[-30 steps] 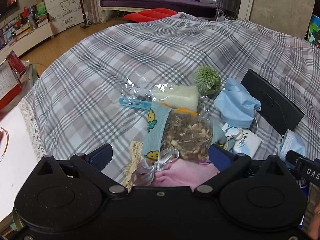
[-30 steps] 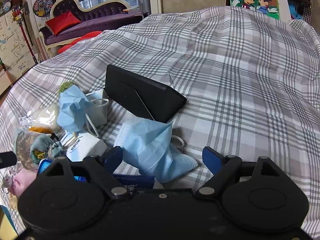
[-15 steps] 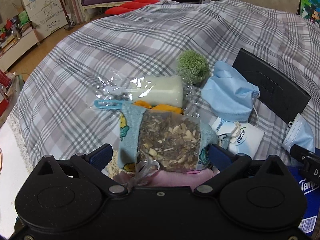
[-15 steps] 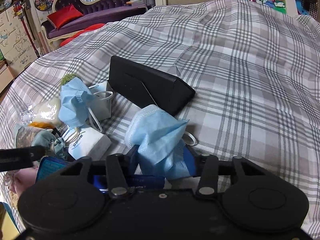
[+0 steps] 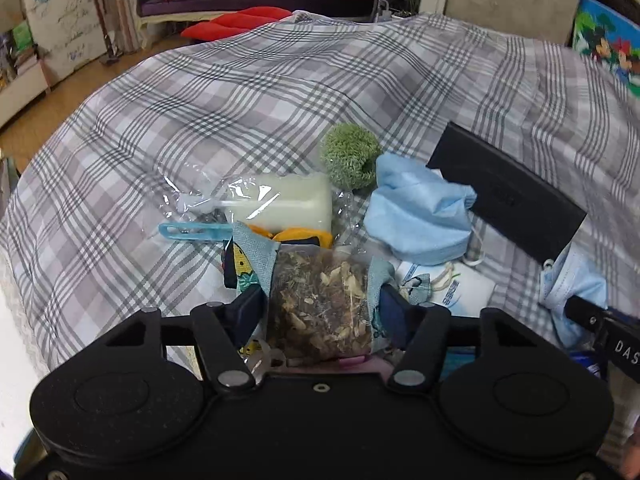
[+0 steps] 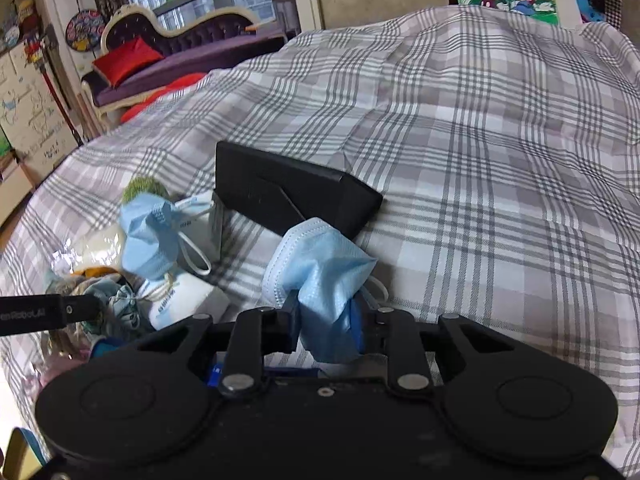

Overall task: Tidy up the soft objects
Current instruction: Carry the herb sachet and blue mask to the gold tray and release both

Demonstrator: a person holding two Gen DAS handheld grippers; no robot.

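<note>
Left wrist: L gripper (image 5: 322,312) clamps herb sachet (image 5: 320,304); R gripper (image 6: 326,316) pinches 1 of 2 blue masks (image 6: 320,264).

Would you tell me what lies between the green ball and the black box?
A crumpled blue mask lies between the green ball and the black box, clearest in the left wrist view.

On your right gripper's black finger (image 5: 616,344), white letters "DAS" run off the frame's right edge. On your left gripper's black finger (image 6: 44,314), partial lettering reads "enRobot.AI".
</note>
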